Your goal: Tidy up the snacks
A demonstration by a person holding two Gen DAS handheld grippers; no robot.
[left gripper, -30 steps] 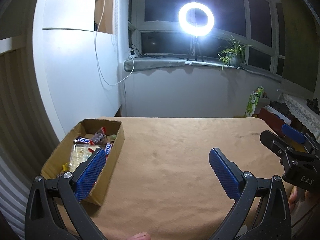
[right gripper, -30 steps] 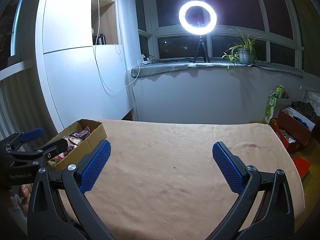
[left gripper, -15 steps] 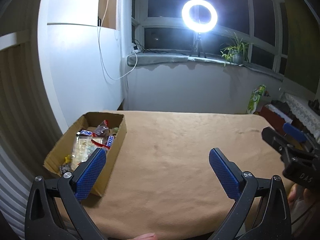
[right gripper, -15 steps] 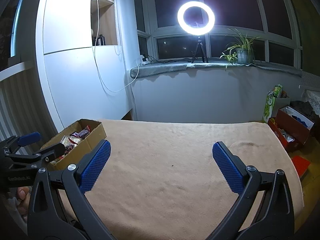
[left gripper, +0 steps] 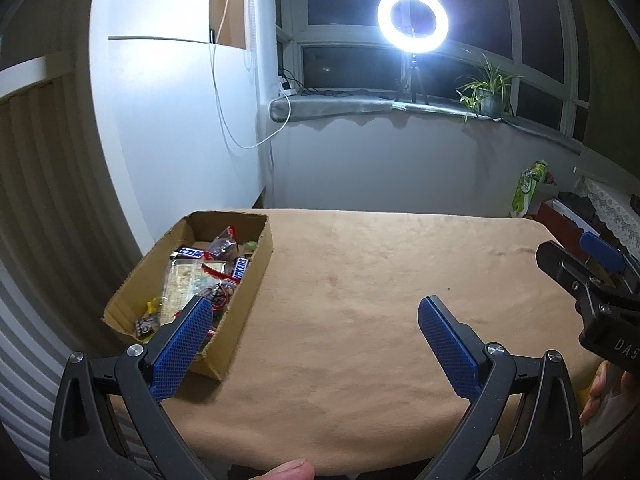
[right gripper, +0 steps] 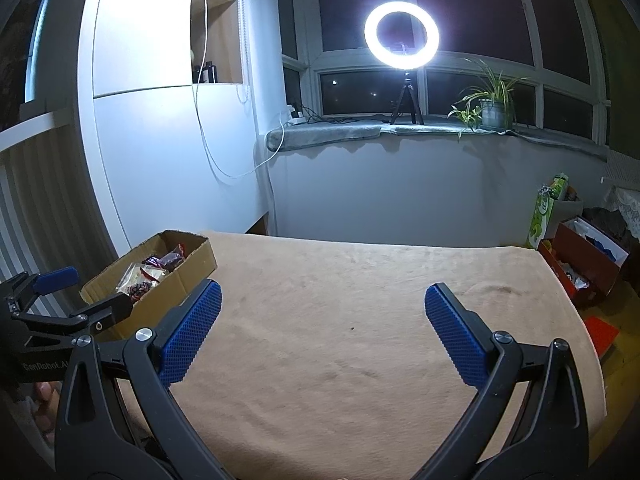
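Observation:
A shallow cardboard box [left gripper: 256, 264] sits at the left edge of the tan-covered table [left gripper: 360, 300]. It holds several snacks, among them Snickers bars [left gripper: 240, 270] and a clear packet [left gripper: 182, 284]. The box also shows in the right wrist view [right gripper: 192, 272]. My left gripper [left gripper: 312, 328] is open and empty, held above the table's near side, its left finger over the box's near corner. My right gripper [right gripper: 322, 316] is open and empty over the middle of the table. Each gripper shows at the edge of the other's view.
A ring light on a tripod [left gripper: 412, 12] and a potted plant [left gripper: 486, 88] stand on the windowsill behind the table. A white cabinet [left gripper: 172, 120] rises at the left. A red box [right gripper: 584, 256] and a green carton [right gripper: 546, 208] sit to the right of the table.
Both grippers have drawn back and risen a little, so the table and box look farther away. Both stay open and empty. The box has not moved.

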